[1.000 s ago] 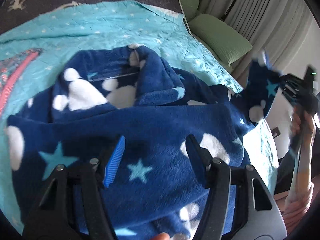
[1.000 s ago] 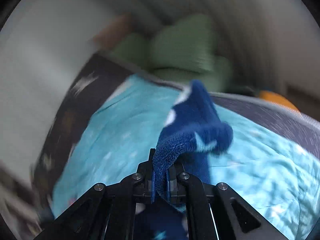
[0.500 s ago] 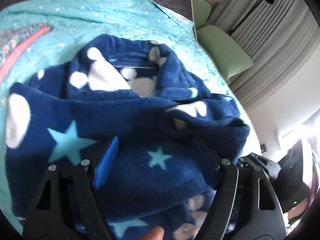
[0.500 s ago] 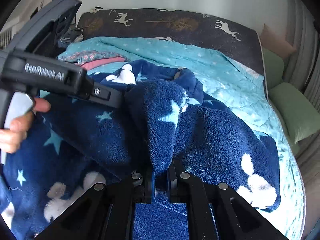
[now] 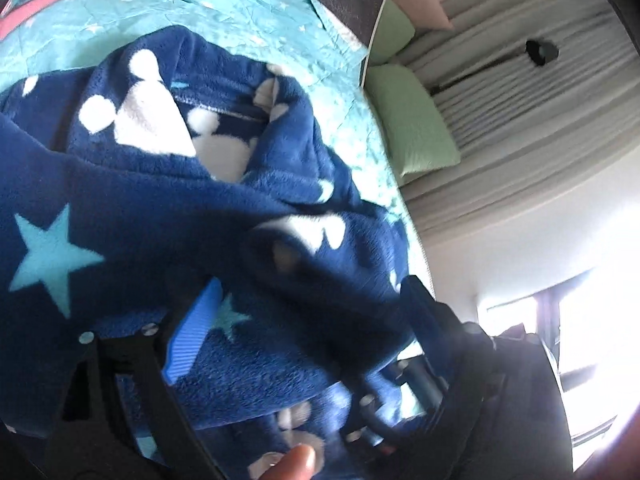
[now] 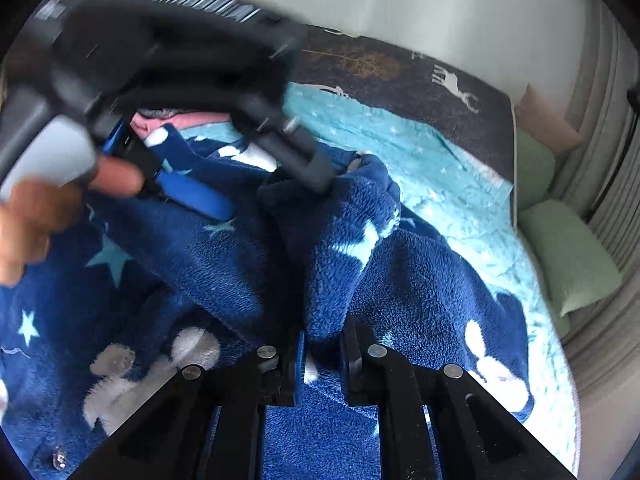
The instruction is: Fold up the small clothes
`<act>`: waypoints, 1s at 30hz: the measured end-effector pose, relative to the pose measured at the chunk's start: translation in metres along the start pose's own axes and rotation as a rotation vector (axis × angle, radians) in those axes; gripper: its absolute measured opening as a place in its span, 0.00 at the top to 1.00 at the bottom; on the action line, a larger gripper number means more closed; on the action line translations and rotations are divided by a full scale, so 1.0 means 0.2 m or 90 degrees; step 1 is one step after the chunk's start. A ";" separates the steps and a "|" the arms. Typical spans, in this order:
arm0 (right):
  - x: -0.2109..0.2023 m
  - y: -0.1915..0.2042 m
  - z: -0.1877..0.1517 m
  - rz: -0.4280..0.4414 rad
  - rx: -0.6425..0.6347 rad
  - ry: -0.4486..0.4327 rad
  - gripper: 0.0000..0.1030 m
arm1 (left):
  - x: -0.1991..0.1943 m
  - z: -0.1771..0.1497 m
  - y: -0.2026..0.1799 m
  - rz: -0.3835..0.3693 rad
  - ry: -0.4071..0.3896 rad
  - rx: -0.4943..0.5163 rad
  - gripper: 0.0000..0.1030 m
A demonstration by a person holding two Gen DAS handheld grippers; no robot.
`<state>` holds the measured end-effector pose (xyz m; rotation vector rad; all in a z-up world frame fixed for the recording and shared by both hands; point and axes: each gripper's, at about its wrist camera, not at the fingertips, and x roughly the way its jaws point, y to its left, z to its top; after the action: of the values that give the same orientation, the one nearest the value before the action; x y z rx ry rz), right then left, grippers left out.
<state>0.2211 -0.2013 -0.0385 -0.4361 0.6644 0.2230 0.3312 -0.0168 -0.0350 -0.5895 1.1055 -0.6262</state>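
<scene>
Left gripper (image 5: 304, 320): jaws stood wide apart over the robe (image 5: 160, 220), one finger on each side of a raised fold.
Right gripper (image 6: 322, 354): jaws pinched a fold of the robe, just beside the left gripper.
Left hand (image 6: 36, 216): gripped the handle.

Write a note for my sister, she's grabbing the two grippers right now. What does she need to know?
Right gripper: shut on a fold of the blue star-print fleece garment, pinched between its fingers.
Left gripper: open, jaws wide, low over the fleece and holding nothing.
The garment lies bunched on the turquoise quilt. Other clothes, pink and grey, sit beyond it near the headboard.
Done: one flap is brought over toward the middle.
Left: let that flap down, smooth it, fold the rest. It is still rumpled, so probably several folds remain.
</scene>
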 end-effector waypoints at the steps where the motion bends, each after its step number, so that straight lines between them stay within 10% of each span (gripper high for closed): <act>1: 0.00 0.02 0.00 -0.008 -0.014 -0.001 0.86 | 0.00 0.00 0.00 -0.007 0.000 -0.006 0.09; 10: 0.00 0.22 0.00 -0.080 -0.124 -0.028 0.84 | 0.10 -0.05 -0.04 -0.007 0.055 -0.004 0.09; 19: -0.02 0.23 -0.02 -0.088 -0.119 -0.042 0.84 | 0.16 -0.04 -0.07 0.005 0.076 -0.003 0.85; 24: -0.07 0.18 -0.01 -0.084 -0.103 -0.069 0.83 | 0.04 -0.02 -0.16 0.020 0.017 0.058 0.89; 28: -0.19 0.12 0.00 -0.080 -0.072 -0.113 0.33 | -0.17 0.03 -0.25 0.057 -0.063 0.123 0.90; 30: -0.28 0.02 0.00 -0.080 -0.028 -0.144 0.24 | -0.28 0.06 -0.26 0.081 -0.089 0.143 0.90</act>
<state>0.1770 -0.2003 -0.0046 -0.4856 0.4100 0.1655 0.3168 -0.0105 0.0407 -0.3604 0.9182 -0.5811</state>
